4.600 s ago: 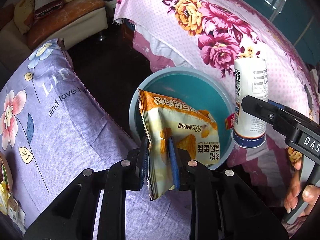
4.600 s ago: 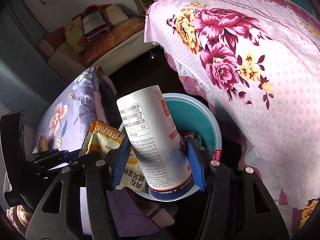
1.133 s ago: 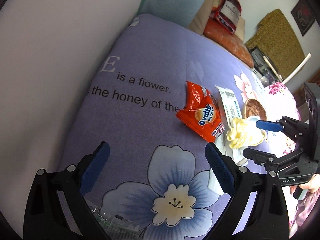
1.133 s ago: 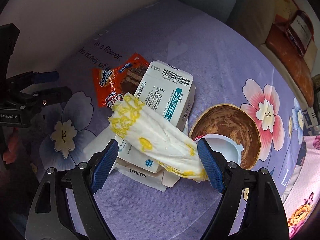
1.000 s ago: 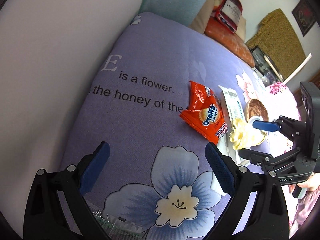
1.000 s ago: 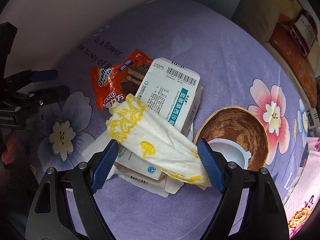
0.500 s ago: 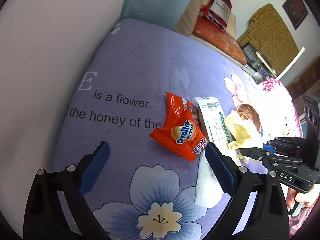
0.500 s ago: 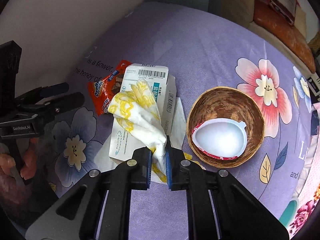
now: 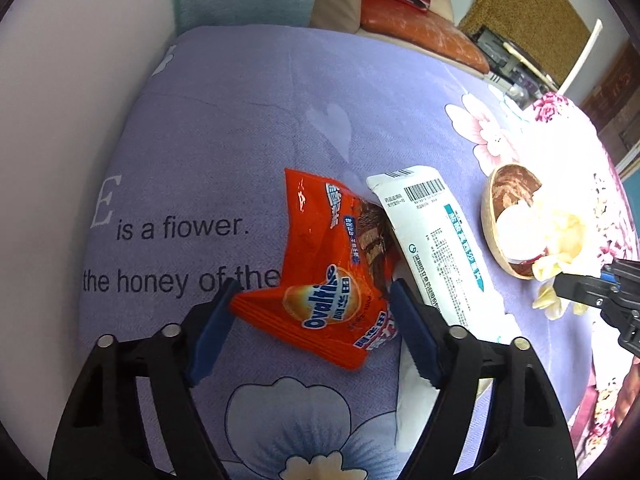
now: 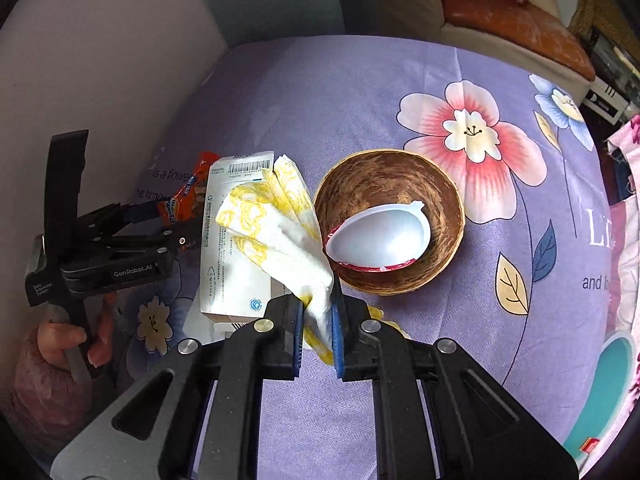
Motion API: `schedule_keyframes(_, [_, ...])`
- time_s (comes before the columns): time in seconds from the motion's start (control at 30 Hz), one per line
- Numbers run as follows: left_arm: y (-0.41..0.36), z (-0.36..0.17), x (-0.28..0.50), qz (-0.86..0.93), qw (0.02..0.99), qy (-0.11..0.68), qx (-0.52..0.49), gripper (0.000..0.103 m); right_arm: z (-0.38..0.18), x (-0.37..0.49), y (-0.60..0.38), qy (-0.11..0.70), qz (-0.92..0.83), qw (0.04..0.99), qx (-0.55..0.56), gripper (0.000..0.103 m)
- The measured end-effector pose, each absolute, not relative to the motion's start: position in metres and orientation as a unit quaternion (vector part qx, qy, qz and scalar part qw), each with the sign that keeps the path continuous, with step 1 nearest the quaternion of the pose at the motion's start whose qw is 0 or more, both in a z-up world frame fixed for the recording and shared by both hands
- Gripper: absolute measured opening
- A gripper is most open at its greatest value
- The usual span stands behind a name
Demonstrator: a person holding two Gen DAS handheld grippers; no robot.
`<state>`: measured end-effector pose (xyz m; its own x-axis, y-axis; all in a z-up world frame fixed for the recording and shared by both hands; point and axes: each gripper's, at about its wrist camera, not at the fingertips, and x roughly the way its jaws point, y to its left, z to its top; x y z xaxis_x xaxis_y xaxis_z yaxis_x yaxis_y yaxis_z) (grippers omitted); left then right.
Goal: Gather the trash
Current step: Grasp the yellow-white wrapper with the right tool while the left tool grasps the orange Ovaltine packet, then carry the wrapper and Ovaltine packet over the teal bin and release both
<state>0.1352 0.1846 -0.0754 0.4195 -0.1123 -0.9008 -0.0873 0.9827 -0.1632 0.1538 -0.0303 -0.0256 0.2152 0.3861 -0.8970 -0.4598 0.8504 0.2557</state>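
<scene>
Right between its blue pads, the right gripper (image 10: 316, 326) is pinching the lower end of a crumpled white-and-yellow paper napkin (image 10: 276, 232); the jaws are standing narrow and the pinched part is hiding behind the pads. The rest of the napkin is fanning up and away from the fingertips, covering part of a white medicine box (image 10: 230, 248) lying just to their left. Just beyond the tips to the right, a brown bowl (image 10: 424, 184) is sitting on the purple flowered bedspread (image 10: 400, 80), with a white plastic cup shell (image 10: 380, 236) tilting inside it; its red rim is only partly showing.

In the left wrist view, the left gripper (image 9: 310, 330) is straddling an orange Ovaltine wrapper (image 9: 332, 268). Its jaws have just been closing, and they are standing fairly wide with the wrapper's near corners between the pads; whether the pads are pressing it yet is hard to tell, as the left pad seems to be meeting the corner while the right pad is overlapping the edge. Just right of the right pad the medicine box is lying lengthwise, its far end overlapping the wrapper. Farther right, the bowl and napkin are washing out in glare. A hand (image 10: 68, 340) is gripping the left tool's handle, partly cut off at the frame's edge.
</scene>
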Motion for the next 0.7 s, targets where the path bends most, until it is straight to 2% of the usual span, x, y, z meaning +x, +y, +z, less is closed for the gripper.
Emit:
schedule_keyframes(0.1, [0.18,-0.074,0.134,0.001,0.842,0.531,-0.088,0.057,-0.025,0.149,-0.04,0.561,0.265,0.784,-0.024,0.011])
schedule_keyframes(0.17, [0.18,-0.073,0.129,0.003,0.846,0.524,-0.097,0.055,-0.026,0.147,-0.046,0.559,0.26,0.787,-0.019,0.011])
schedule_keyframes(0.47, [0.192,-0.054,0.093,0.031,0.858,0.498,-0.125,0.054,-0.024,0.139,-0.074,0.552,0.255,0.794,0.017,0.011])
schedule_keyframes(0.7, [0.19,-0.02,0.071,0.027,0.871,0.471,-0.139,0.054,-0.02,0.13,-0.103,0.543,0.247,0.801,0.048,0.011])
